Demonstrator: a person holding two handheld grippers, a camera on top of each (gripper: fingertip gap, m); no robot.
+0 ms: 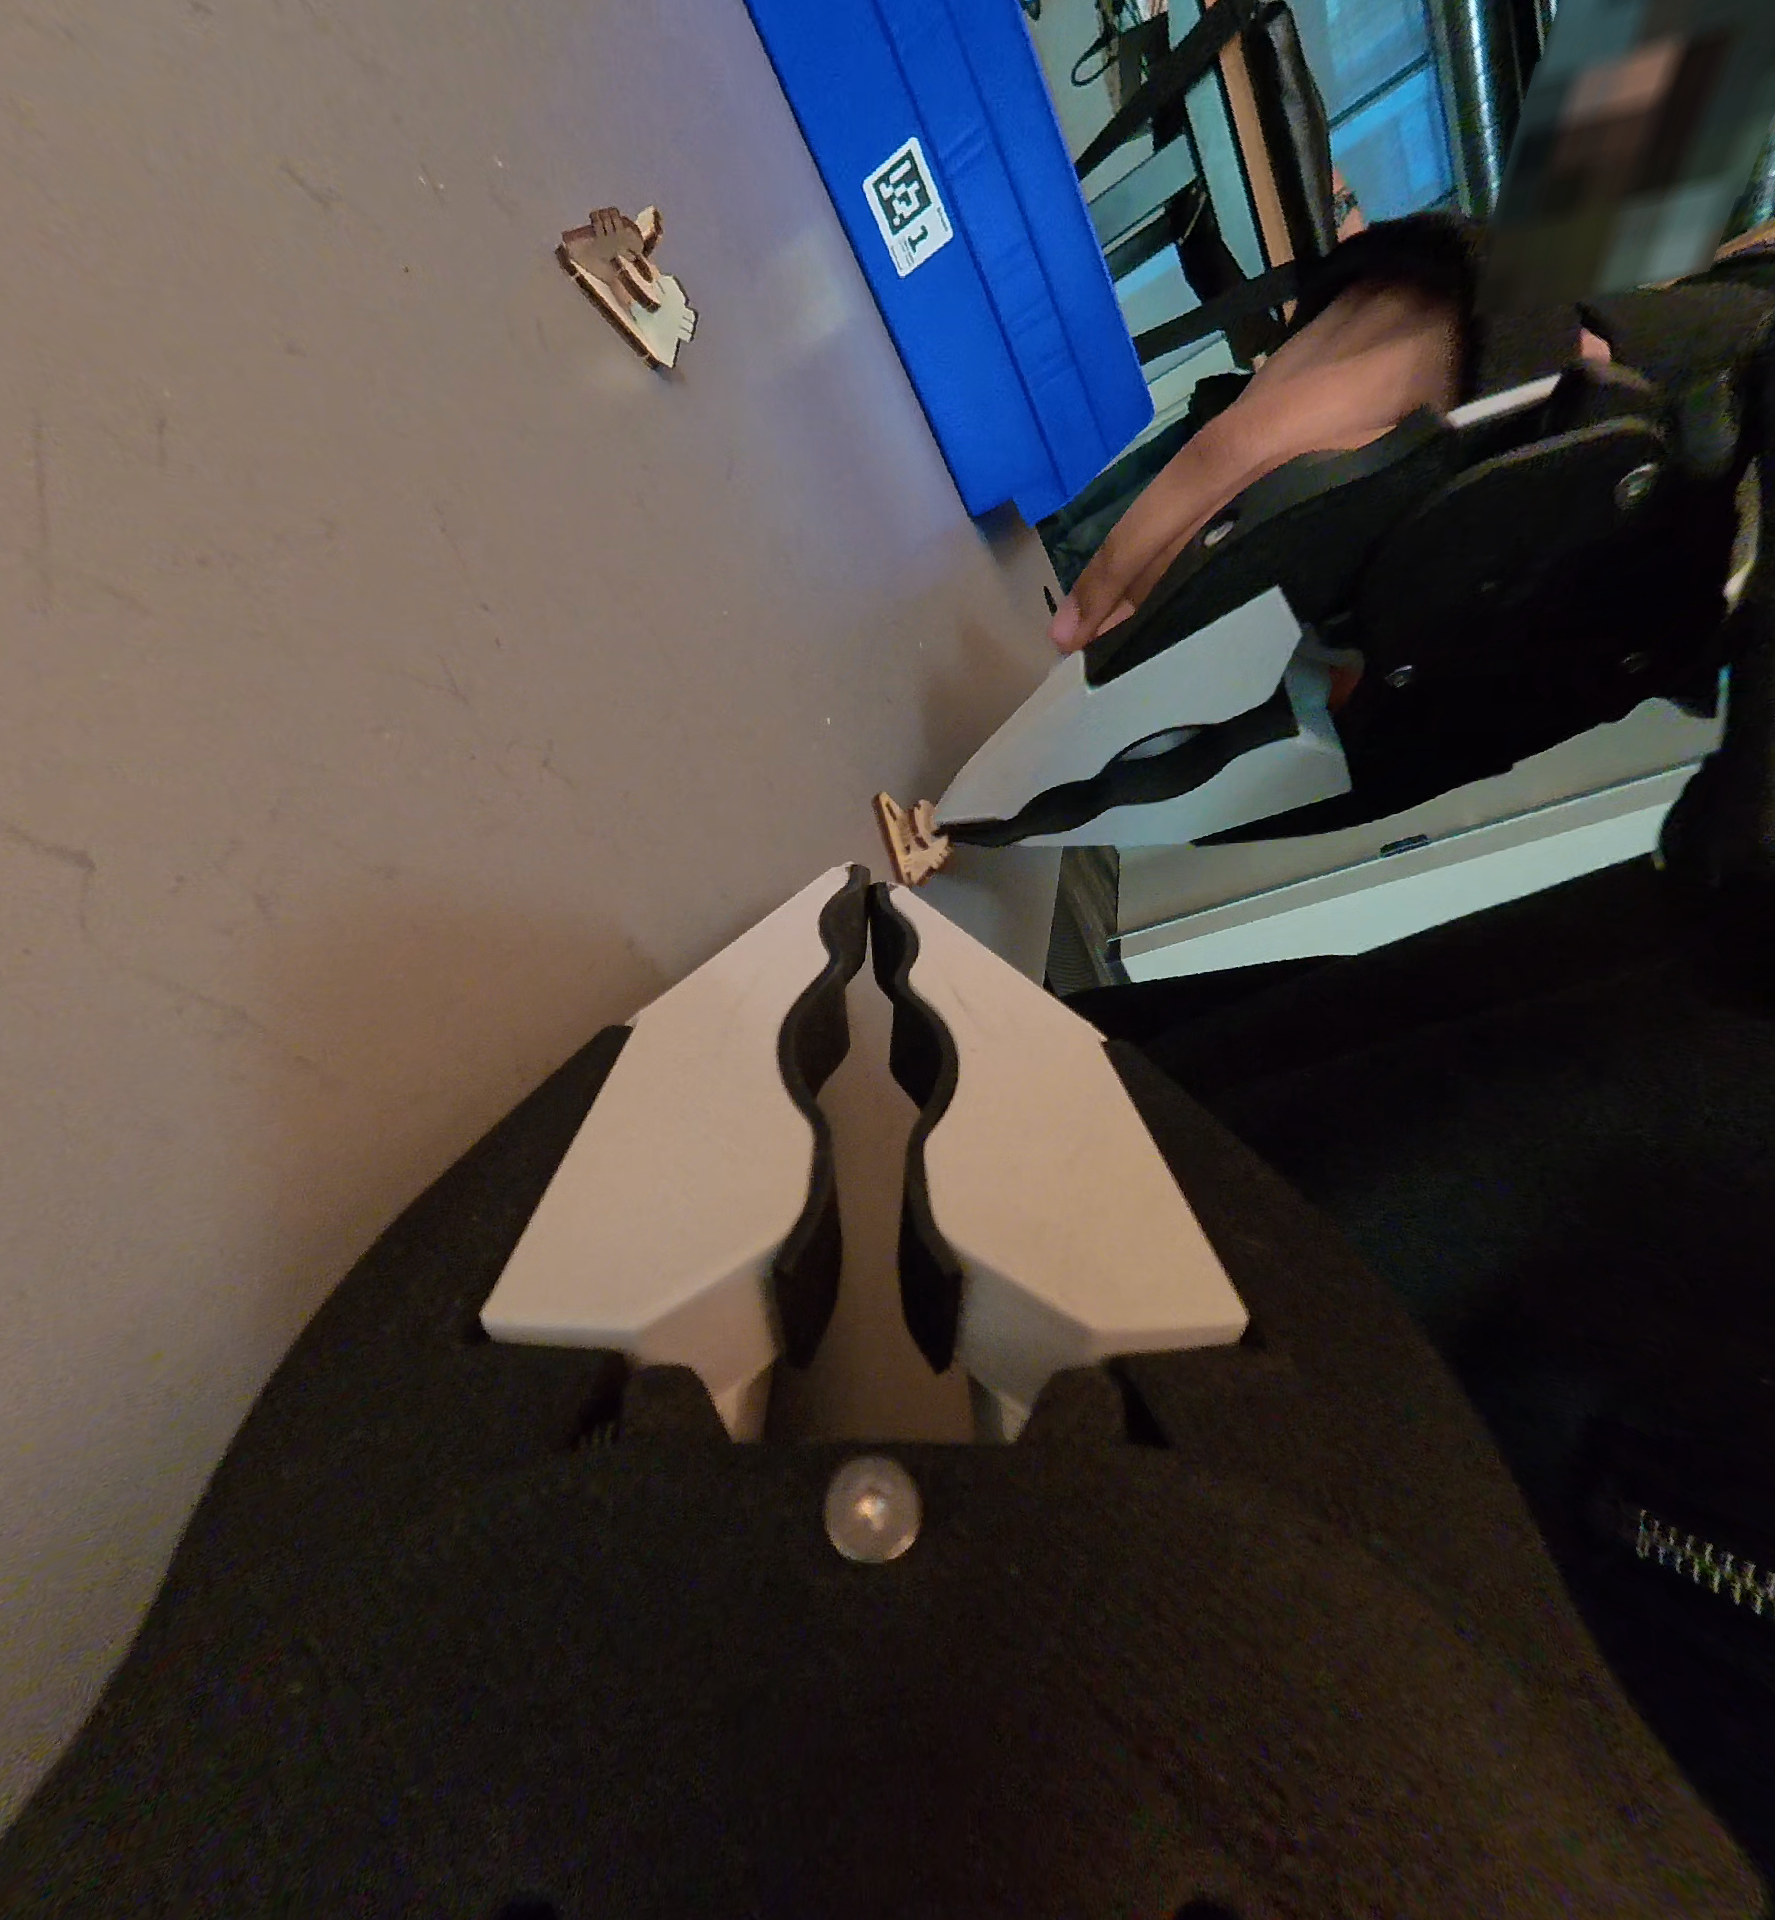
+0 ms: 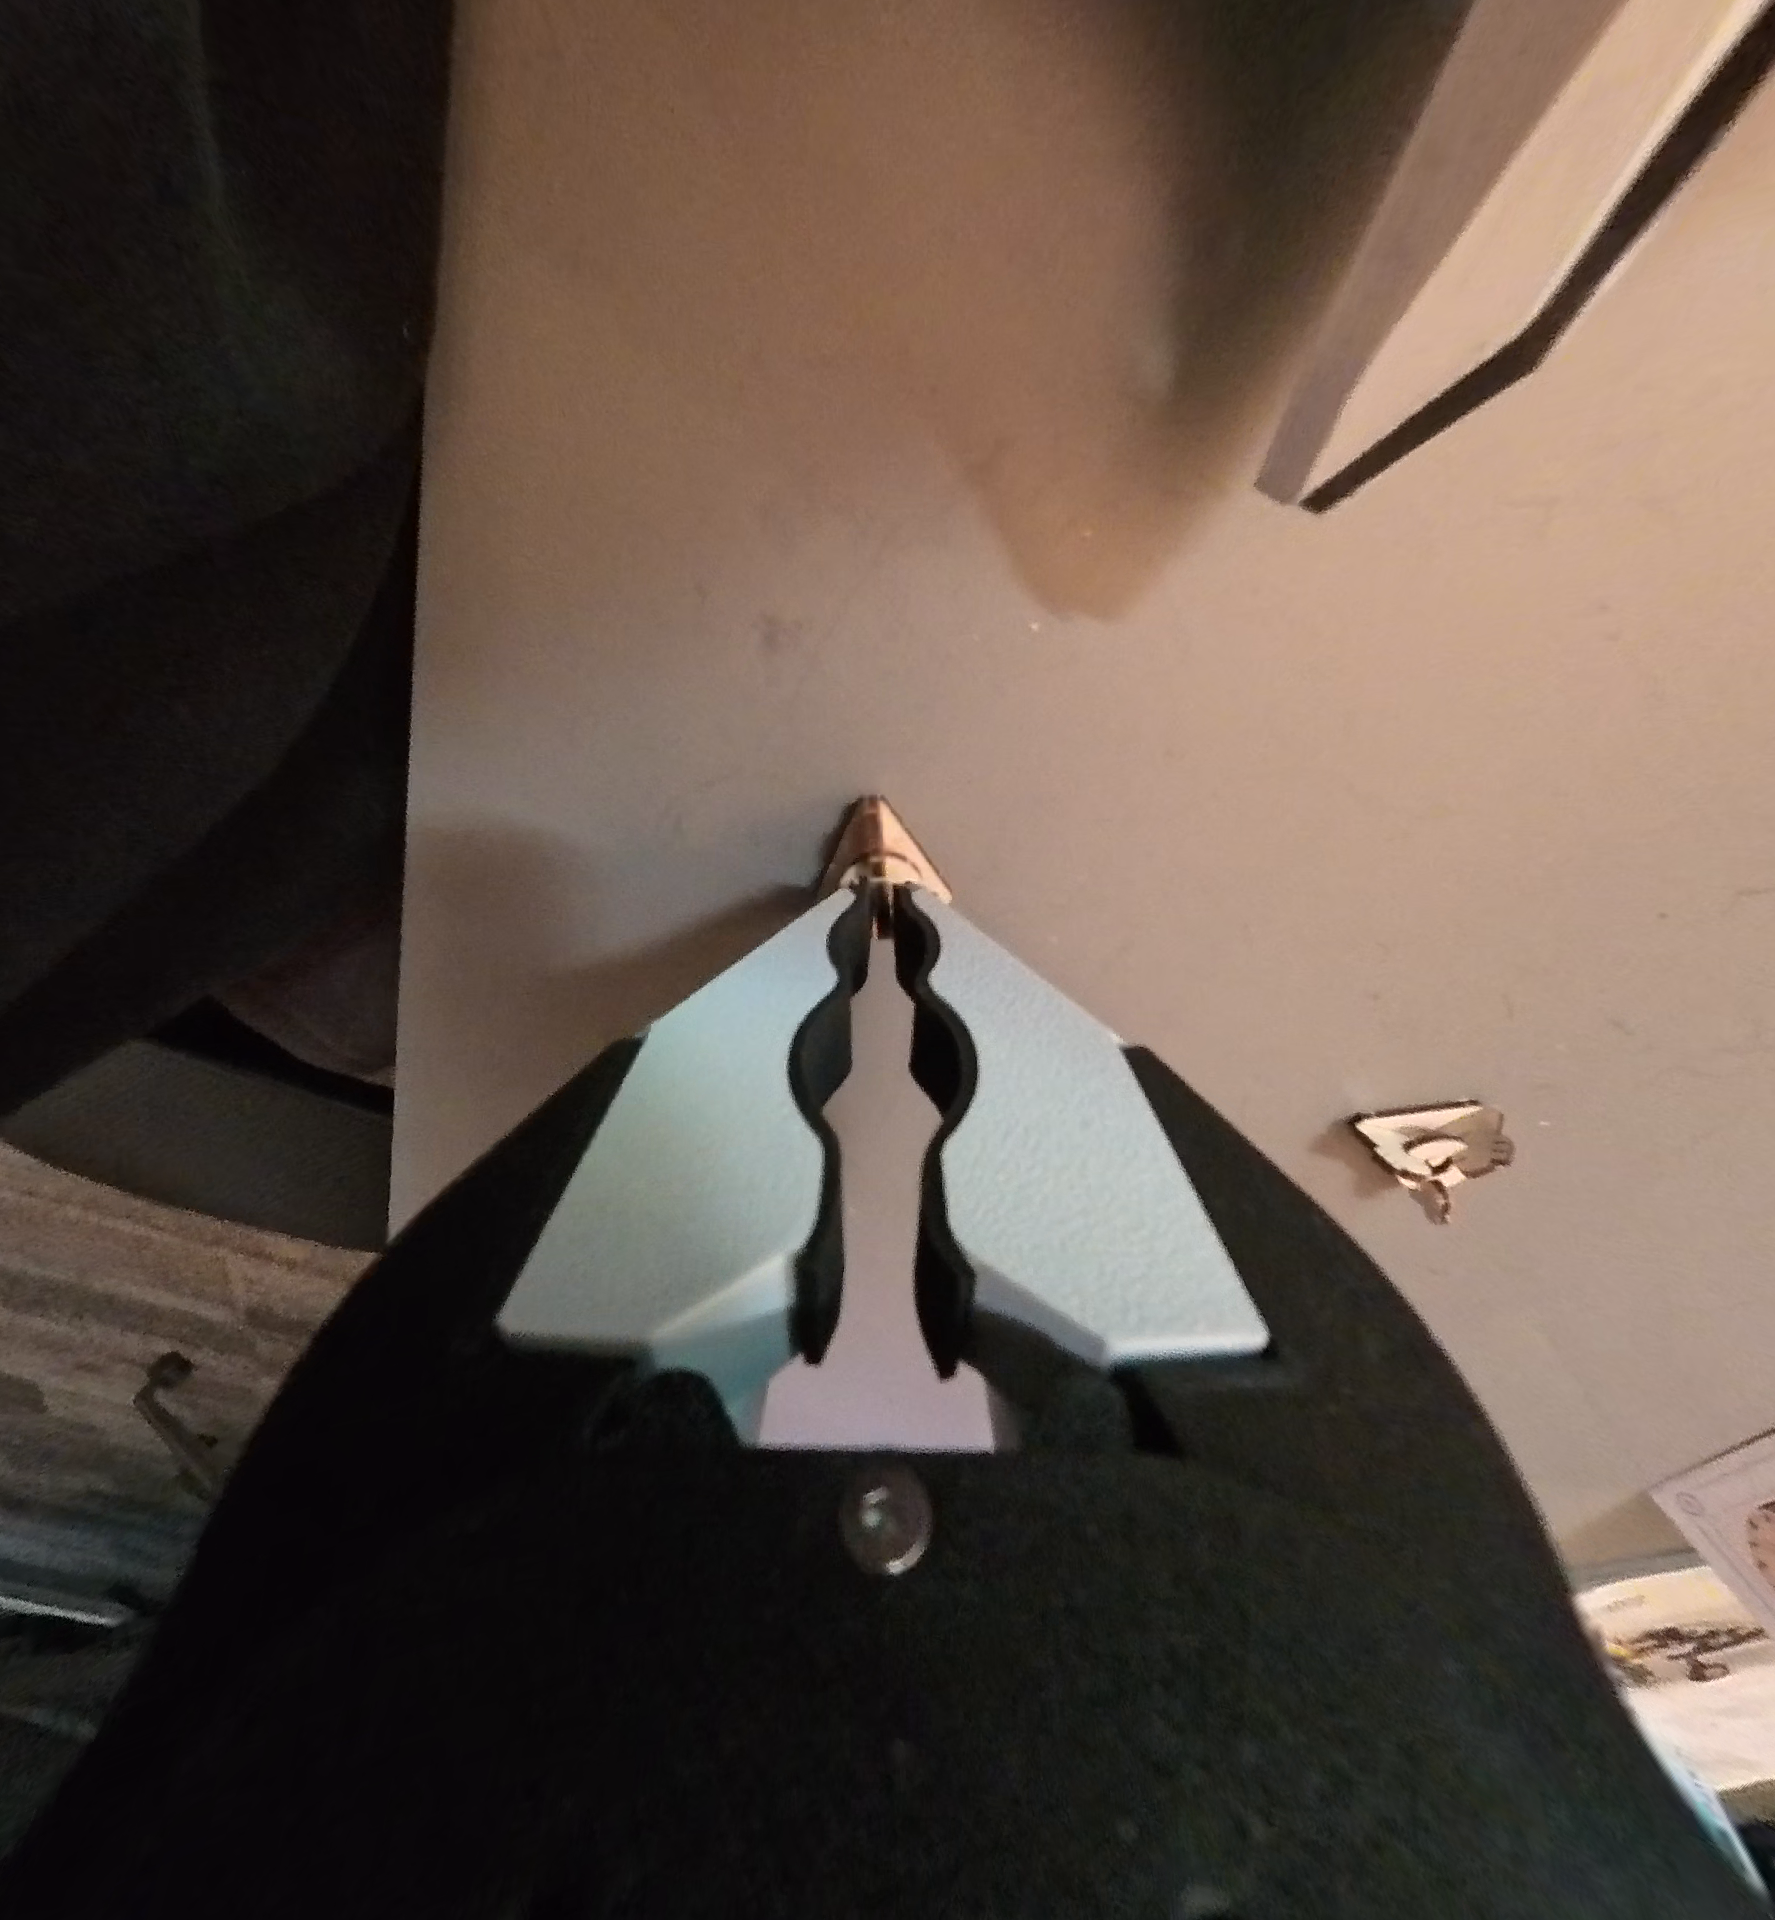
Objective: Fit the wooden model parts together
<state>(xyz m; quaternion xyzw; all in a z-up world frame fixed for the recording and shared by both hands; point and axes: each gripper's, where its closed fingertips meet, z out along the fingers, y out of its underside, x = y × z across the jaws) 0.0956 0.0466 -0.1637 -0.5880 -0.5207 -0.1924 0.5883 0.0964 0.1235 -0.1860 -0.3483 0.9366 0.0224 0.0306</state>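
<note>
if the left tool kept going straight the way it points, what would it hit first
Probably the small wooden puzzle piece pinched in the right tool, just past the shut left tool; it sits slightly right of the line, so depth is uncertain.

A plain grey tabletop [image 1: 291, 675] fills most of both views, its surface marked with faint scuffs. A small laser-cut wooden assembly [image 1: 625, 283] lies flat on it, well away from the edge. A second, smaller wooden piece [image 1: 909, 836] sits close to the table's near edge; whether it rests on the surface cannot be told. A blue box [image 1: 966, 270] with a white sticker stands along the far side. Printed sheets [image 2: 1756, 1558] lie at one corner.
</note>
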